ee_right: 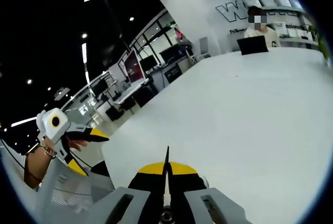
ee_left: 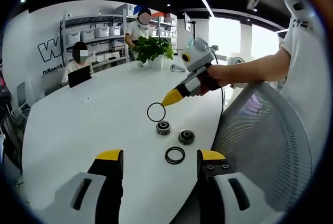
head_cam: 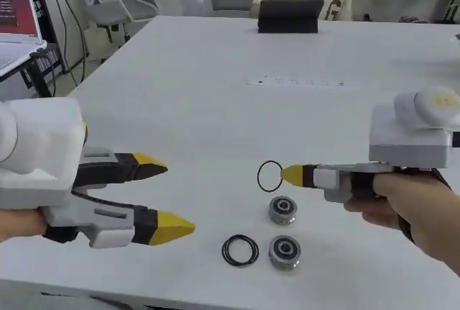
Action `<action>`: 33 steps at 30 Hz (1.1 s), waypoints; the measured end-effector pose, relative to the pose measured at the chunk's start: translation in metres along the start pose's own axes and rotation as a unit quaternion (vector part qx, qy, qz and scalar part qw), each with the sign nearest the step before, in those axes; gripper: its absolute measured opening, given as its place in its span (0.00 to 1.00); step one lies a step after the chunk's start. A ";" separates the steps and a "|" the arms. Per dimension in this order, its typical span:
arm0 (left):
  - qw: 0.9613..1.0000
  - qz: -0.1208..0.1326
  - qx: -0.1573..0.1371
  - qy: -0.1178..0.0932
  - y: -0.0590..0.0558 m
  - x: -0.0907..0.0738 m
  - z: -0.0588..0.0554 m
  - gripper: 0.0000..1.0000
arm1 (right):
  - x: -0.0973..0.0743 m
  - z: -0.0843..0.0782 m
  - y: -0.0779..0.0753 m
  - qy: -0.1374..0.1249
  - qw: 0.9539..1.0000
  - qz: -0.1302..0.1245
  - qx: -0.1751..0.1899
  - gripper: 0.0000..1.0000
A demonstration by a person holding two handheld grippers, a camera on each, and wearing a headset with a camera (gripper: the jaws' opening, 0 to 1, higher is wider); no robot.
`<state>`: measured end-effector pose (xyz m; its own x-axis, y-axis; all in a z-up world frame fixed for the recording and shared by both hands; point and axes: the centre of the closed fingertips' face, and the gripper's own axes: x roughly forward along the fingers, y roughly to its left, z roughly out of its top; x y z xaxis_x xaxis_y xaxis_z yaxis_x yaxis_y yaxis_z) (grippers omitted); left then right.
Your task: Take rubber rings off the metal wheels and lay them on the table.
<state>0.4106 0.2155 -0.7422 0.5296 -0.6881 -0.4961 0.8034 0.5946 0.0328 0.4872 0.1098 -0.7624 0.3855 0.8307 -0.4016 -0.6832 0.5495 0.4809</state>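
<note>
Head view — my right claw (head_cam: 291, 175) is pinched closed on the edge of a rubber ring (head_cam: 270, 175), which sticks out leftward from the tips, near the two metal wheels (head_cam: 283, 209) on the white surface (head_cam: 215, 94). Black rings (head_cam: 240, 249) lie flat beside the nearer wheel. My left claw (head_cam: 164, 196) gapes wide, holding nothing. Left gripper view: the held ring shows as a full circle. Right gripper view — it is edge-on, a thin line between the closed tips. The wall lettering (ee_right: 229, 10) starts with "W"; the rest is cut off.

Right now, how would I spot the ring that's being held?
Look at the white table, near its front edge. Just beyond the far metal wheel, the right gripper pinches a thin black ring at its yellow tip. The other rings lie flat beside the near wheel; this one is gripped.
</note>
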 end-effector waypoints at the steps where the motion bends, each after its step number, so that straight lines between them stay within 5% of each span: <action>1: 1.000 0.000 -0.002 0.000 -0.001 0.000 -0.001 0.54 | 0.000 0.000 0.001 -0.001 1.000 0.002 0.002 0.00; 9: 1.000 -0.003 -0.009 0.004 -0.019 0.006 -0.011 0.54 | -0.001 -0.002 0.012 0.003 1.000 0.015 0.001 0.00; 12: 1.000 0.010 0.014 0.022 -0.013 0.005 -0.014 0.54 | -0.001 -0.003 0.015 0.005 1.000 0.018 -0.001 0.00; 20: 1.000 0.018 0.011 0.018 -0.012 0.006 -0.016 0.53 | 0.006 -0.017 0.024 0.035 0.999 0.030 -0.018 0.00; 26: 0.999 0.023 0.020 0.038 -0.011 0.008 -0.026 0.52 | 0.012 -0.032 0.027 0.065 0.997 0.034 -0.030 0.00; 33: 0.999 0.031 -0.002 0.008 -0.007 0.004 -0.017 0.52 | 0.019 -0.049 0.032 0.096 0.994 0.045 -0.035 0.00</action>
<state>0.4022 0.2158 -0.7592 0.5744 -0.6425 -0.5071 0.7675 0.6382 0.0607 0.4420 0.1387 -0.7931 0.1998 0.8398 -0.5047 -0.7531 0.4612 0.4692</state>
